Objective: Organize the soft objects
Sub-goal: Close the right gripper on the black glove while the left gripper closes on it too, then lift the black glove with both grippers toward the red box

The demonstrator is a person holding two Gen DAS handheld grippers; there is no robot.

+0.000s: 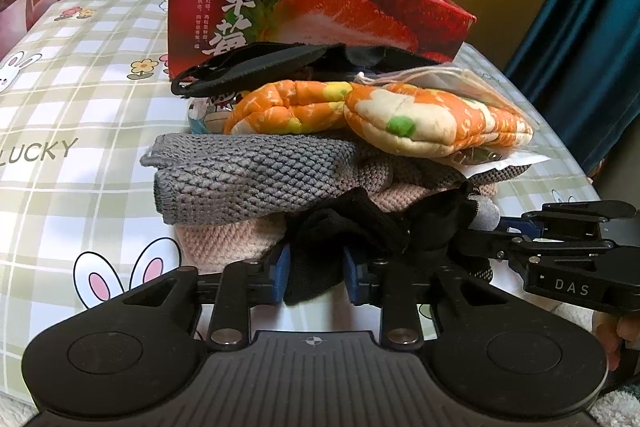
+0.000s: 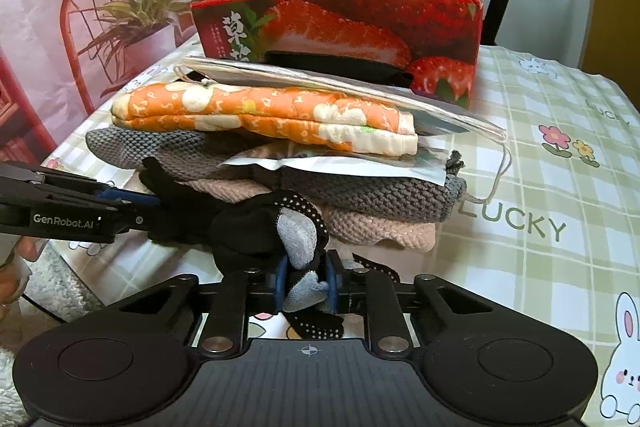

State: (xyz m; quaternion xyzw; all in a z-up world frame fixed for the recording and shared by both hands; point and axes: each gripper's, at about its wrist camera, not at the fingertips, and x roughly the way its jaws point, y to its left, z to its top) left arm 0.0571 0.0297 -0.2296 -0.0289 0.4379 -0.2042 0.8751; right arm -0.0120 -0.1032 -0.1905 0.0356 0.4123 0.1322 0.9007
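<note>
The left gripper point(image 1: 316, 277) has its blue-padded fingers point(image 1: 282, 273) clamped on one end of a black sock point(image 1: 352, 227), at the near foot of the pile of soft things. Taking the red strawberry box point(image 1: 320, 7) as landmark: it stands open-topped at the far side of the checked bedsheet point(image 1: 80, 99) with rabbit and flower prints, and everything else lies in front of it. Just before its front wall rests a black strap-like piece point(image 1: 256, 67). Nearer lies the orange floral padded mitt point(image 1: 380, 115) in a clear plastic bag, stacked on a grey knitted cloth point(image 1: 248, 179), which lies on a pink knitted cloth point(image 1: 224, 235). The black sock sits at the bottom front of this stack, furthest from the box. To the right, the right gripper point(image 2: 308, 281) pinches the sock's other end, where a grey heel patch point(image 2: 298, 235) and a white-dotted sole show between its fingers point(image 2: 281, 279). Both grippers hold the same sock, stretched between them; each shows in the other's view, coming in from the side
</note>
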